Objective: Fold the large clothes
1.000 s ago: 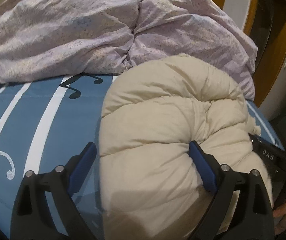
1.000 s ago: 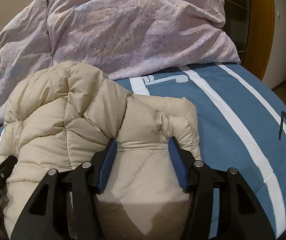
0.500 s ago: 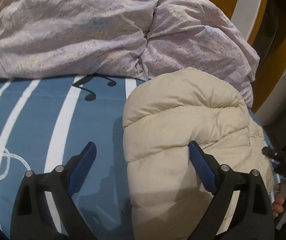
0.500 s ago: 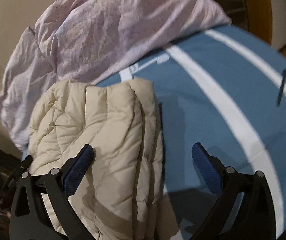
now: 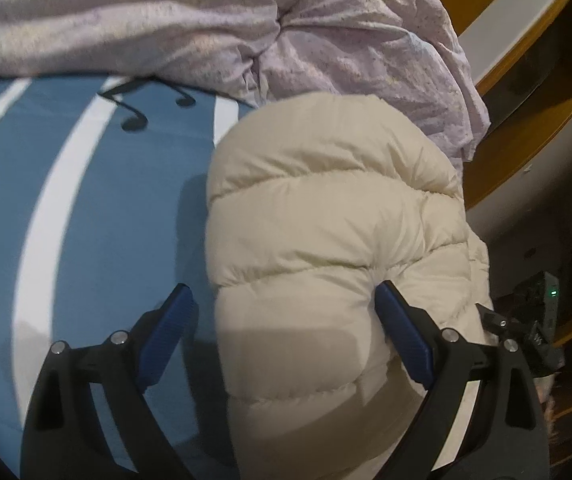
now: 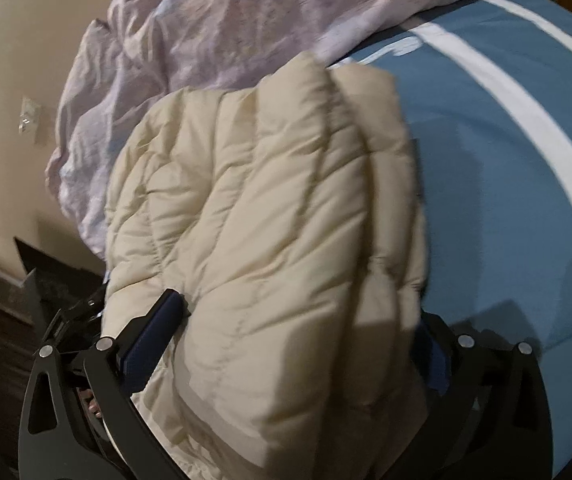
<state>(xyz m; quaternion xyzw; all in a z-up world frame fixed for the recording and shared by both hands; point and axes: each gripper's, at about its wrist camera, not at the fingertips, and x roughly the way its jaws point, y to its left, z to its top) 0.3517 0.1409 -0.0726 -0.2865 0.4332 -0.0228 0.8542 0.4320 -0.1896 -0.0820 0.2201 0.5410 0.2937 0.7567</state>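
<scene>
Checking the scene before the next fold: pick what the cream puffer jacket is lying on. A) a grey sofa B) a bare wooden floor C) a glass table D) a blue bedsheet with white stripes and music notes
D: the cream puffer jacket rests on the blue bedsheet with white stripes and black music notes, beside a rumpled lilac duvet.

My feeds are dim and warm-lit, motion-smeared especially on the right wrist, with soft shadows on the bed (image 5: 86, 220) and black fisheye corners.
</scene>
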